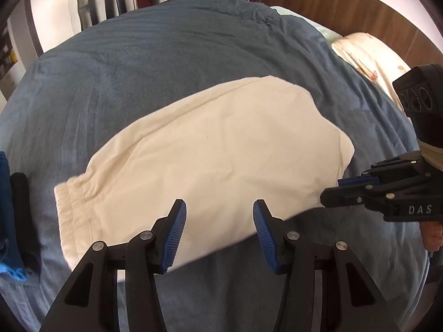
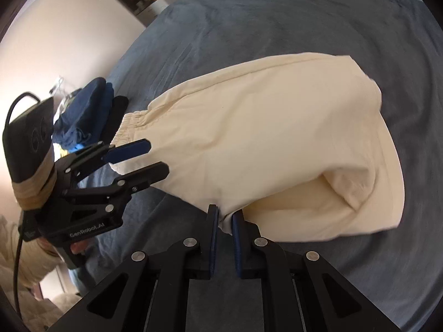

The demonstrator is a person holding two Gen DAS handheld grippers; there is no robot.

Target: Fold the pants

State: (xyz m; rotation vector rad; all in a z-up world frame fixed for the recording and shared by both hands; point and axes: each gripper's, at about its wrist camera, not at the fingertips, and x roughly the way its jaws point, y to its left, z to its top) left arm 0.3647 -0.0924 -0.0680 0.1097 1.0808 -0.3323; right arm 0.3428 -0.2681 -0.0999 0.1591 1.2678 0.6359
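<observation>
The right gripper [image 2: 224, 225] is pinching a near corner of the cream pants [image 2: 263, 138], its blue pads pressed close with a fold of fabric between them. From that pinch the cloth runs away across the bed [image 2: 304, 13], already doubled into a broad, flat packet with a rounded folded edge on the right and the gathered elastic waistband [image 2: 133, 124] at the far left. The left gripper [image 1: 219, 229] is spread wide and holds nothing; it hovers just above the near edge of the pants [image 1: 221, 152], between the waistband [image 1: 72, 202] and the corner the other gripper holds.

The fabric looks like a light, soft cotton: it sags and wrinkles where it is lifted, so it will likely drape and slide rather than hold a crease. I judge it is best taken at the edges, all layers caught together, with one hold near the waistband and one at the opposite corner, so the packet stays square when carried over. A single-layer pinch would probably let the lower layers fall open.

No container is in view. Beside the waistband, at the bed's edge, lies a pile of dark blue clothing [image 2: 88, 110] with a black item [image 2: 117, 110] against it. A floral pillow [image 1: 368, 55] rests at the head end.
</observation>
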